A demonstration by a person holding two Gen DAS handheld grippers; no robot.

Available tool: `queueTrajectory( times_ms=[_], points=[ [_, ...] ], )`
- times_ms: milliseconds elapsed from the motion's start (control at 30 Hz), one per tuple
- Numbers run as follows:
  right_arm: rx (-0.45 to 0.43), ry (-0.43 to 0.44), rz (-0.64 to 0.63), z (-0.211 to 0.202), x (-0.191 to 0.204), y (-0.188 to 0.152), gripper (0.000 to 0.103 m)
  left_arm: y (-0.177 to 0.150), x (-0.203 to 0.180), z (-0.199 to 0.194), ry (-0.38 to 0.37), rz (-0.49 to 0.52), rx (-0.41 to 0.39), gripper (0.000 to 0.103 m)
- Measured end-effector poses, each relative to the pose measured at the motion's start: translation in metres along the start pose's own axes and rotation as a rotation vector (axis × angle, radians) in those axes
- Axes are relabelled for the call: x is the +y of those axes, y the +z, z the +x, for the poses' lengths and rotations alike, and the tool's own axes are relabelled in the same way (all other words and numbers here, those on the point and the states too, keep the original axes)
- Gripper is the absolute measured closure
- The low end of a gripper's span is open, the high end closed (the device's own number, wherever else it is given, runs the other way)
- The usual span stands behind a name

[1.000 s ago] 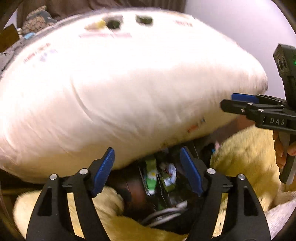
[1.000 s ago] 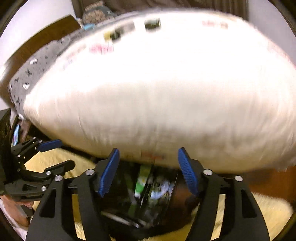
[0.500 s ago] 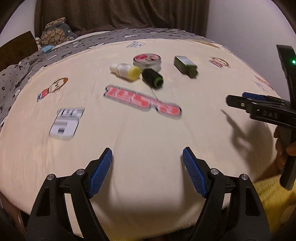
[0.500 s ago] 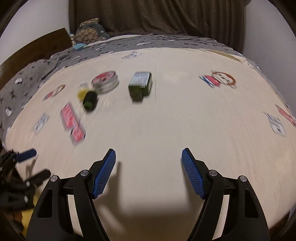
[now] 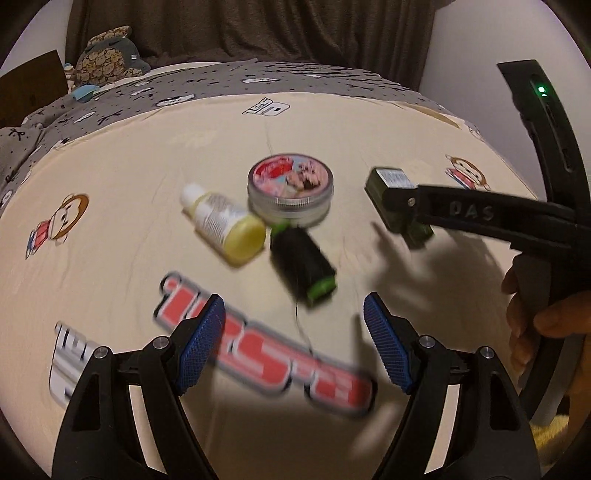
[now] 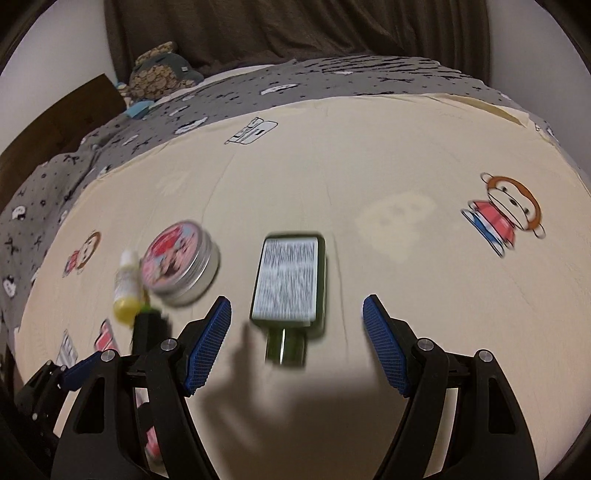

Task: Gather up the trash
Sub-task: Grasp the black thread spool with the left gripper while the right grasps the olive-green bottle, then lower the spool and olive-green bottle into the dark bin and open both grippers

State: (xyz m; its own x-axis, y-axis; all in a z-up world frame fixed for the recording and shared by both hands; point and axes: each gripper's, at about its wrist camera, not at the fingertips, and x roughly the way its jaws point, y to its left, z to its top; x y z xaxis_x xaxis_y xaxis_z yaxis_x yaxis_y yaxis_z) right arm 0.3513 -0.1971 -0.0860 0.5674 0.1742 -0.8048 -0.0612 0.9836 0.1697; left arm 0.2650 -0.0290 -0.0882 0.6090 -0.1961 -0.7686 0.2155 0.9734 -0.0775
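Four small items lie on a cream bed sheet point(image 5: 110, 192). A black thread spool with green ends point(image 5: 301, 262) lies just ahead of my open left gripper point(image 5: 293, 343). A yellow-capped white bottle point(image 5: 221, 223) and a round tin with a pink lid point(image 5: 290, 188) lie beyond it. A flat dark green bottle with a white label point(image 6: 290, 286) lies just ahead of my open right gripper point(image 6: 297, 343), neck toward me. In the left wrist view the right gripper's finger crosses over this green bottle point(image 5: 391, 192). Nothing is between either pair of fingers.
The cream sheet point(image 6: 406, 166) carries printed monkey figures and lettering. A grey patterned blanket point(image 6: 110, 140) covers the far part of the bed, with a stuffed toy point(image 6: 162, 72) at its head. A dark curtain point(image 6: 295, 33) hangs behind. A hand point(image 5: 546, 325) holds the right gripper.
Both grippers have travelled from below the bed's edge up over the sheet and toward the items, which now appear larger and closer. Both have stayed open and empty.
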Motion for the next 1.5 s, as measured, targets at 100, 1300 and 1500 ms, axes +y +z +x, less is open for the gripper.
queueTrajectory(
  times_ms=[100, 1300, 1500],
  points=[
    [0.023, -0.015, 0.007, 0.013, 0.0, 0.006, 0.029, 0.011, -0.003, 0.013, 0.007, 0.001, 0.012, 0.037],
    [-0.028, 0.182, -0.161, -0.168, -0.005, -0.186, 0.059, -0.128, -0.043, -0.139, -0.133, 0.133, -0.081, 0.078],
    [-0.014, 0.15, -0.147, -0.181, -0.009, -0.243, 0.059, -0.179, -0.056, -0.152, -0.173, 0.163, -0.042, 0.078]
  ],
)
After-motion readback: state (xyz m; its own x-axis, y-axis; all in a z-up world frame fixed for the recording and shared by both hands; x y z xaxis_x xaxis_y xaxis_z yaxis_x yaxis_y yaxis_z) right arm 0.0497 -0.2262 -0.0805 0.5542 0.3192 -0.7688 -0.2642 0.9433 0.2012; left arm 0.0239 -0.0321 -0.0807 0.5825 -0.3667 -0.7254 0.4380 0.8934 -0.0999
